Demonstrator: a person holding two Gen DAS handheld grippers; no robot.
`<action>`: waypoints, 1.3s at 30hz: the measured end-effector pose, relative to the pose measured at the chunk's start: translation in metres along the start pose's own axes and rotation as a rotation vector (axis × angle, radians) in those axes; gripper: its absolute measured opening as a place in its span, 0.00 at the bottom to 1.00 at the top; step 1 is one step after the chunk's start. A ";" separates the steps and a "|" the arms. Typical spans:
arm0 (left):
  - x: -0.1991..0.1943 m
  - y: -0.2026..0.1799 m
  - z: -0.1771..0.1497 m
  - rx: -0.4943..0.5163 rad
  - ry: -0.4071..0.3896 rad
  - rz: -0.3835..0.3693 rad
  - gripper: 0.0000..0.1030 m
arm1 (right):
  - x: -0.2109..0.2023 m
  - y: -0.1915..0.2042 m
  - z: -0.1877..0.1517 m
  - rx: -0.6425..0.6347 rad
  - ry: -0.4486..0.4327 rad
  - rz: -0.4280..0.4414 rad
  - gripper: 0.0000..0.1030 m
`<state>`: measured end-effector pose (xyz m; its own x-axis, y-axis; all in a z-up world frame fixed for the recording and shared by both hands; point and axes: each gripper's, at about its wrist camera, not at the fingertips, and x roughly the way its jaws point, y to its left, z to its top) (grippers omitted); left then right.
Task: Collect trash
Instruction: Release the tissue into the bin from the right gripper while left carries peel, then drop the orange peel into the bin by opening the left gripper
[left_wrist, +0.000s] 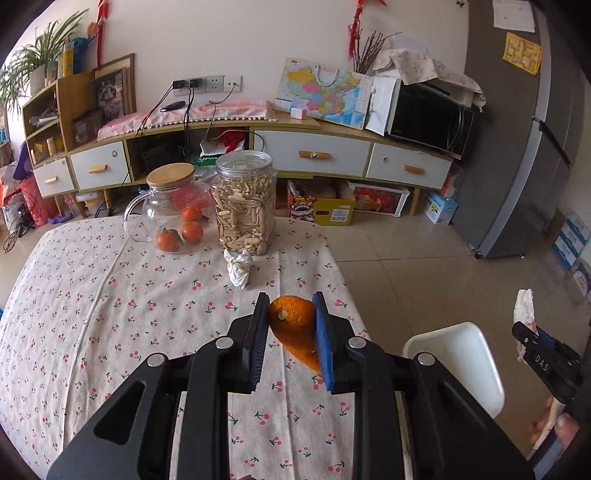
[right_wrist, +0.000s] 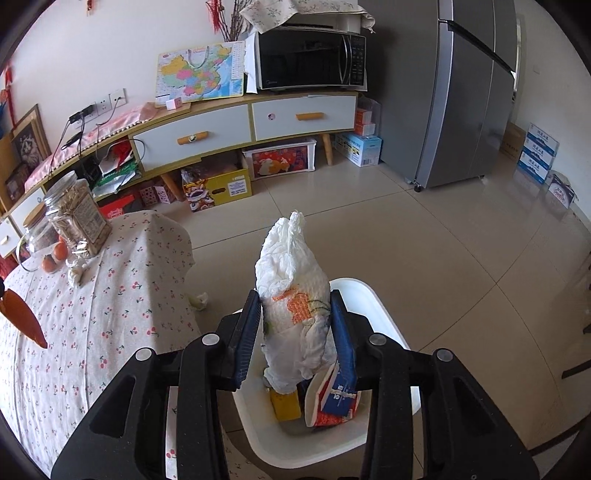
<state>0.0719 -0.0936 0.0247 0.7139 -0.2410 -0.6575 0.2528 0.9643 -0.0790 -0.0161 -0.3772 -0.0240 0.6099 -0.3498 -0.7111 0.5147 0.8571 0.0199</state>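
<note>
Bin (right_wrist: 373, 295) drop is the step in hand, judged from both views. Right claw (right_wrist: 295, 325) sits directly above the white bin on the floor, off the tabletop's (right_wrist: 92, 295) right edge, with a crumpled printed tissue (right_wrist: 291, 295) between its pads; whether the pads grip it or have eased off cannot be told from the view. Tissue stands upright, long axis in line with the claw fingers, twisted tip pointing away from the camera. Bin already holds a yellow box (right_wrist: 284, 404) and a red-and-white pack (right_wrist: 328, 402).

Left claw (left_wrist: 290, 325) is closed on a piece of orange peel (left_wrist: 295, 328) above the tabletop near its right edge; peel's long axis runs along the fingers, stem end outermost.

Recommendation: free the tissue only while centred over the bin opening, then carry the peel across that edge and over the bin before letting go.

Outstanding: one crumpled wrapper (left_wrist: 240, 267) beside the seed jar (left_wrist: 245, 203), and a scrap (right_wrist: 199, 300) on the floor by the tabletop's corner
</note>
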 end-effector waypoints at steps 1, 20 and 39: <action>0.001 -0.007 -0.001 0.006 0.002 -0.012 0.23 | -0.001 -0.006 0.000 0.008 -0.006 -0.021 0.54; 0.036 -0.155 -0.024 0.085 0.115 -0.240 0.23 | -0.023 -0.099 0.015 0.260 -0.136 -0.253 0.92; 0.036 -0.162 -0.027 0.144 0.085 -0.146 0.61 | -0.033 -0.067 0.014 0.214 -0.164 -0.248 0.93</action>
<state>0.0391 -0.2554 -0.0065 0.6063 -0.3612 -0.7085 0.4446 0.8926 -0.0746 -0.0624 -0.4283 0.0080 0.5306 -0.6076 -0.5910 0.7628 0.6463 0.0202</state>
